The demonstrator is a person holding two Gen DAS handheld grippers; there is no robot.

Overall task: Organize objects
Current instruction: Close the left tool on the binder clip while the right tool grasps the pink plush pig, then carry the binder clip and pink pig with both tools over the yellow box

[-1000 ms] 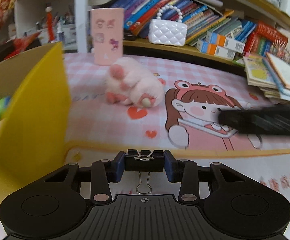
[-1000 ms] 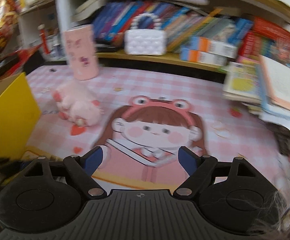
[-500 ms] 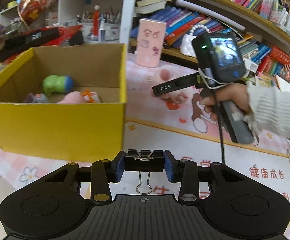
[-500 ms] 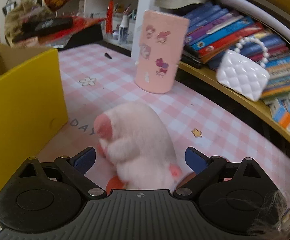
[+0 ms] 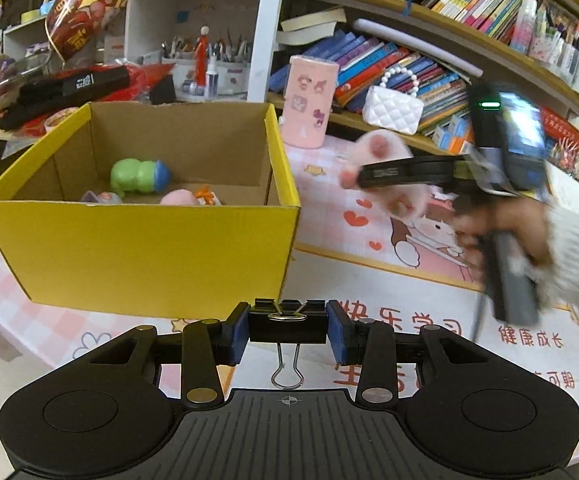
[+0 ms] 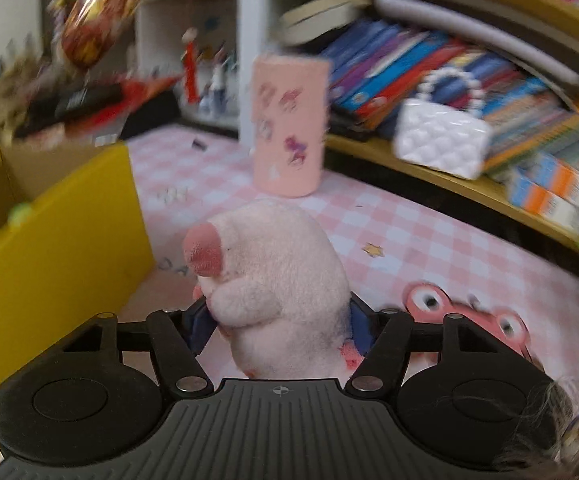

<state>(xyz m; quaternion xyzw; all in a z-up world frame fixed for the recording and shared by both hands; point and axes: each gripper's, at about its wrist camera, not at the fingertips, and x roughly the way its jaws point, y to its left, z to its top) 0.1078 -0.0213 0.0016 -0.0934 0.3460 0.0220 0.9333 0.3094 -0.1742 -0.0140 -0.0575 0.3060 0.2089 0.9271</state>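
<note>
Pink mat (image 6: 429, 240); right tongs (image 6: 277, 320) closing, gripping plush (image 6: 277, 280).

The left gripper (image 5: 288, 330) pinches a black binder clip (image 5: 287, 322). At its two o'clock, the right gripper (image 6: 277, 320), jaws just closing, squeezes a pink plush toy (image 6: 277, 284).

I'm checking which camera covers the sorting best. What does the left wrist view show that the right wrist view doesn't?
Only the left wrist view: the left gripper clamping a binder clip, toys inside the yellow box, and the hand on the right tool.

Only the right wrist view: the right gripper with its jaws, just closing, around the pink plush.

Both: box, plush, pink cup, white purse.
</note>
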